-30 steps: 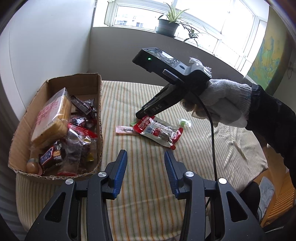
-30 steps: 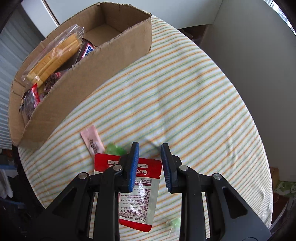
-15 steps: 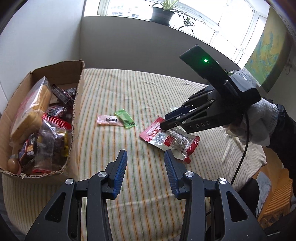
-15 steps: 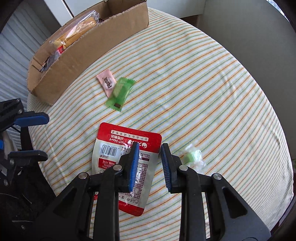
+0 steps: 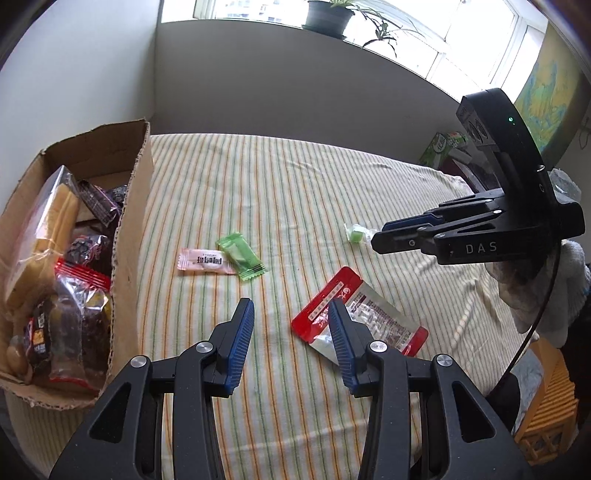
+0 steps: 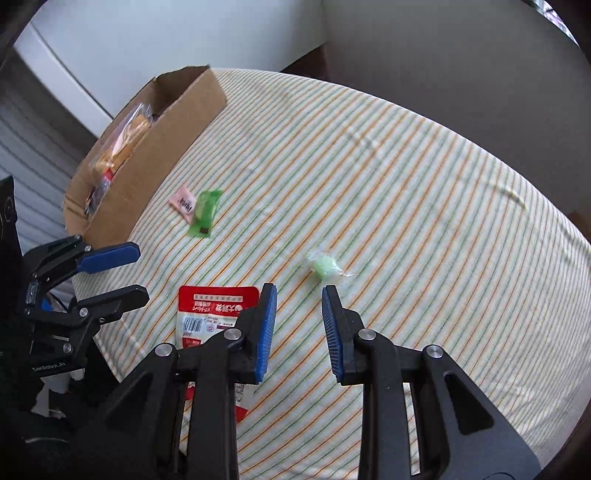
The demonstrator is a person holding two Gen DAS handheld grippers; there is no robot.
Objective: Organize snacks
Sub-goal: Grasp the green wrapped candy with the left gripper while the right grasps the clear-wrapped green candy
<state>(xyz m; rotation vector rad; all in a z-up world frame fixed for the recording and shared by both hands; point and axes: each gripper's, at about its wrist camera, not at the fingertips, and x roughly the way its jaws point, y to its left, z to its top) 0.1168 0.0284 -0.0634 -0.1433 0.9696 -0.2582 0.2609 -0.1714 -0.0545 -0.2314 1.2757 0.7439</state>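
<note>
A cardboard box (image 5: 133, 229) with several snack packs stands at the table's left. On the striped cloth lie a pink sachet (image 5: 201, 261), a green bar (image 5: 240, 254), a red pouch (image 5: 360, 323) and a small green candy (image 5: 355, 233). My left gripper (image 5: 290, 306) hangs open and holds nothing, its right finger over the pouch's corner. My right gripper (image 5: 376, 240), held by a gloved hand, is shut with nothing in it, its tips beside the candy. In the right wrist view the candy (image 6: 325, 265) lies just beyond the right gripper (image 6: 299, 291), and the pouch (image 6: 207, 310) sits to its left.
A grey wall runs behind the table, with potted plants (image 5: 327, 16) on the sill above. A green carton (image 5: 441, 147) stands past the far right edge, and an orange crate (image 5: 546, 417) sits on the floor at the right. The cloth drops off at the rounded table edge.
My right gripper has swung from beside the box, across the red pouch, to the small green candy, rolling as it went. My left gripper has shifted right and a little lower.
</note>
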